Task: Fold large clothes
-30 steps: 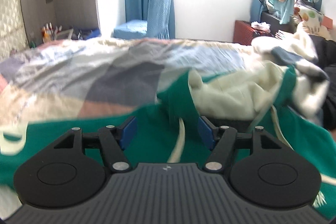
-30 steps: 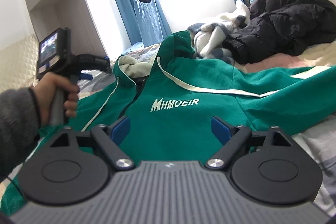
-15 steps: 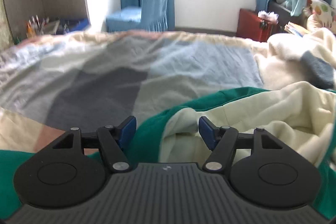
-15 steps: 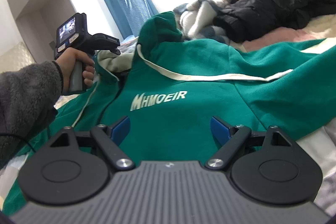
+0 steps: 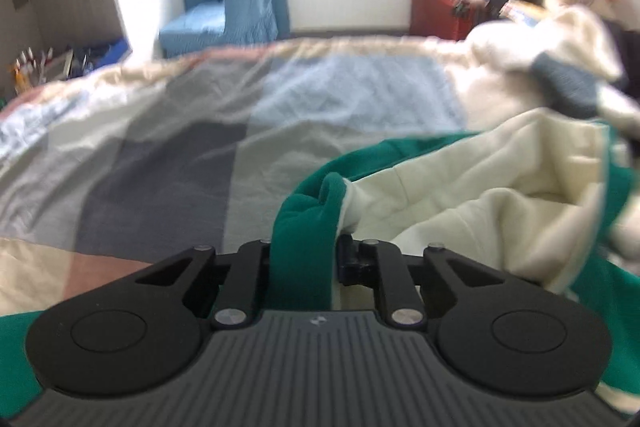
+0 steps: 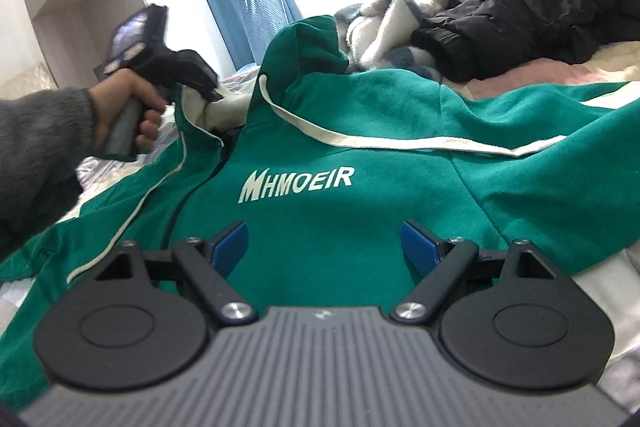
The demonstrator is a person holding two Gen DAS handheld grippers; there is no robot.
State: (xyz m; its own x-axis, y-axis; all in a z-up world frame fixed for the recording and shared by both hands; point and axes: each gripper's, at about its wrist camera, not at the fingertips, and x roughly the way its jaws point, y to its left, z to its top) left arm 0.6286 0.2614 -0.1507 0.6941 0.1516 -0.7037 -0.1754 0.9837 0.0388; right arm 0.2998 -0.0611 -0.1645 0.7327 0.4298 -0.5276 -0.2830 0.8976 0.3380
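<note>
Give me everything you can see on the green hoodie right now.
The green hoodie lies front-up across the bed, a soft fleece-like knit with a cream lining and white "MHMOEIR" lettering on the chest. A cream drawstring trails over its right shoulder area; pale piping runs along one sleeve. The hood is raised, its cream inside showing. The left gripper has its jaws shut on the hood's green edge. The right gripper hovers open above the chest. A fluffy white garment lies behind the hood.

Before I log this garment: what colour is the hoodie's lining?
Cream, inside the green hoodie; the left wrist view shows it best.
</note>
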